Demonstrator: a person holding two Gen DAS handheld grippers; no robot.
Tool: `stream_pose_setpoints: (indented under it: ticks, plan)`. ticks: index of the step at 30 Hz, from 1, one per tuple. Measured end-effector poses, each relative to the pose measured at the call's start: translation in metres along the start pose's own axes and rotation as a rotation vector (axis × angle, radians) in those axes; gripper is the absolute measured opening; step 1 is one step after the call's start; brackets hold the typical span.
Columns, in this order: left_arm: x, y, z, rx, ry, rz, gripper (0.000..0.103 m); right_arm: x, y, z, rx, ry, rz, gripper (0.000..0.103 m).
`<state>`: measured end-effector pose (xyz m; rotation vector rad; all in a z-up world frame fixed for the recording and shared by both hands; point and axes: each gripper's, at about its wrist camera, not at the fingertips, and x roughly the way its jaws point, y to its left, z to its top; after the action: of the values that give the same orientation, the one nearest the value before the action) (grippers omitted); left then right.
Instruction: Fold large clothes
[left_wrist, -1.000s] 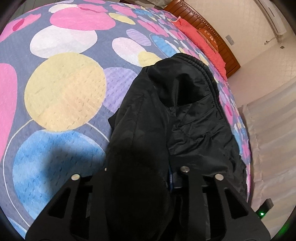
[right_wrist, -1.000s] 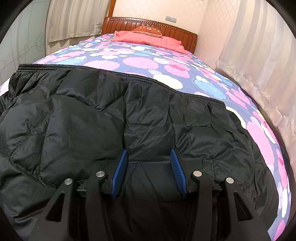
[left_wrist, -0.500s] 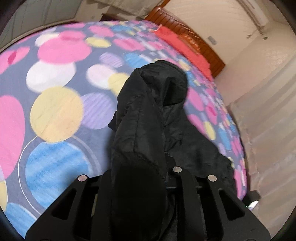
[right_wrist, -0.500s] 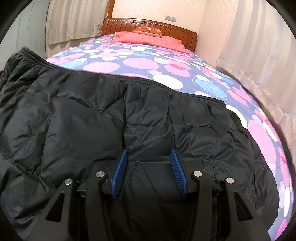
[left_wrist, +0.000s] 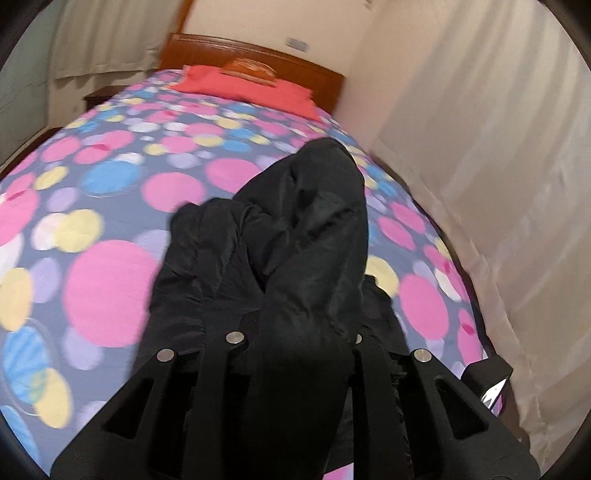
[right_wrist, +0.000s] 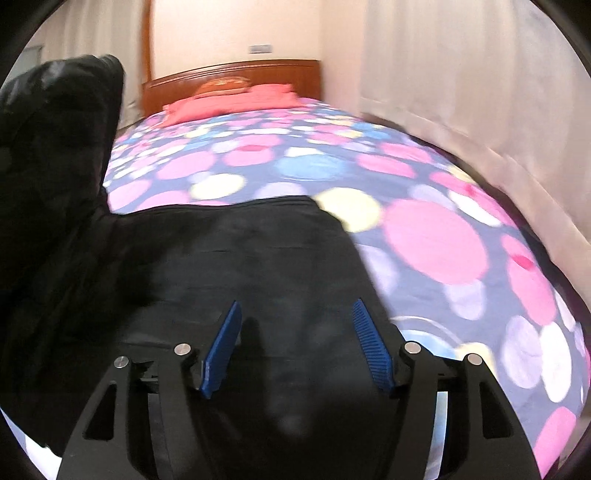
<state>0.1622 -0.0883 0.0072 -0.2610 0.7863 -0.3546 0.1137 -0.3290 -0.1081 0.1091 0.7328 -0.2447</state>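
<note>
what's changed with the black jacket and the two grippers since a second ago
The left gripper, shut on a bunch of the black quilted jacket, has lifted that side up and swung it across the dotted bedspread. The right gripper has just been opening its jaws, the pads standing clear of the fabric lying between them. The rest of the jacket stays spread on the bed.

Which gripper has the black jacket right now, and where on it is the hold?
The left gripper is shut on a bunched fold of the black jacket, lifting it. Which part of the jacket cannot be told. The right gripper, just opening, holds nothing.
</note>
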Motion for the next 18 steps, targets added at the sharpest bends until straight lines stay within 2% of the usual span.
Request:
stream_pose_setpoints:
  ticks: [6,8,10,13,18]
  plan:
    - [0.083,-0.062,-0.046,0.036,0.124,-0.028,0.017,0.008,-0.06,-0.007,0.082,0.031,-0.054,0.063]
    - [0.105,-0.071,-0.063,0.049,0.145,-0.017,0.017,0.011,-0.073,-0.009,0.1,0.038,-0.071,0.063]
    - [0.123,-0.079,-0.078,0.087,0.131,0.005,0.017,0.01,-0.081,-0.014,0.119,0.047,-0.08,0.063]
    - [0.132,-0.08,-0.087,0.113,0.108,0.027,0.017,0.012,-0.088,-0.018,0.126,0.057,-0.089,0.063]
    - [0.125,-0.079,-0.085,0.099,0.106,0.006,0.018,0.014,-0.088,-0.02,0.13,0.065,-0.087,0.063]
